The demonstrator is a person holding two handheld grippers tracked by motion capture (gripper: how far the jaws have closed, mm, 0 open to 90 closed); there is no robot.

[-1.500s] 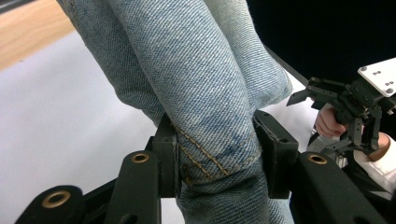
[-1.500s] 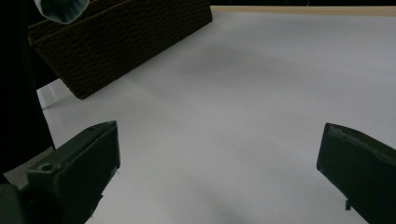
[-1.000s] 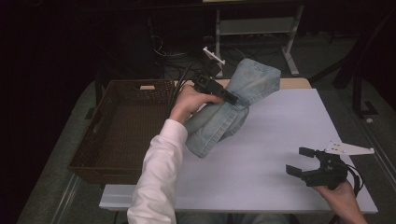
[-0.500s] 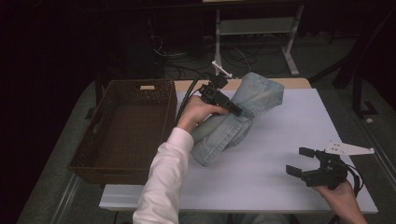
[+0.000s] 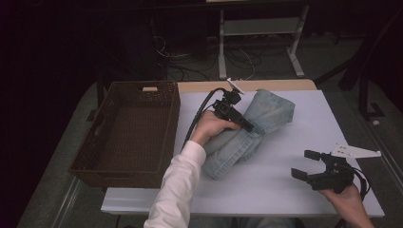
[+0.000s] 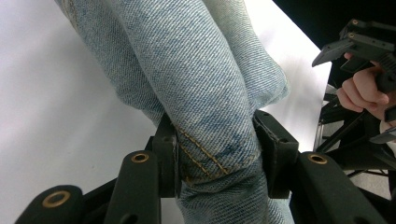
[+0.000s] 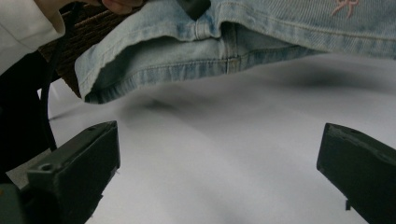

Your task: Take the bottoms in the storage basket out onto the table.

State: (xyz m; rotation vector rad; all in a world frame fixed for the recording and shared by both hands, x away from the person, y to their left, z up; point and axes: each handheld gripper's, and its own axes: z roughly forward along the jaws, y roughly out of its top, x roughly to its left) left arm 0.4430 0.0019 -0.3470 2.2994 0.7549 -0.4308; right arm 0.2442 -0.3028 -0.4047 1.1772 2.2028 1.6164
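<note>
Left gripper [image 5: 237, 118] is clamped on the folded jeans [image 5: 247, 133]. In the left gripper view both jaws pinch a thick roll of denim [image 6: 210, 116] near a stitched seam. The jeans are mid-table on the white table [image 5: 294, 190], just right of the wicker basket [image 5: 126, 133], and the near end looks lifted off the surface: the right gripper view shows the hem [image 7: 154, 70] hanging above the tabletop with a shadow under it.

Right gripper [image 5: 306, 166] is released, jaws wide apart, empty, parked near the front right corner and well apart from the jeans.

Risks, as I read it:
- The grip is on a bulky roll, not a flat layer. If the jaws hold only the outer folds, the inner layers could slide out and the bundle unfold on the way to the basket.
- The single grab point sits near one end, so the free end will sag and could catch the basket rim during the carry.
- The trailing cable [image 5: 199, 114] runs between hand and basket and could snag on the rim.

Versus a second ago: the left hand and jeans have moved toward the person and slightly left, the bundle now angled more and its near end raised. The right gripper hasn't moved.
</note>
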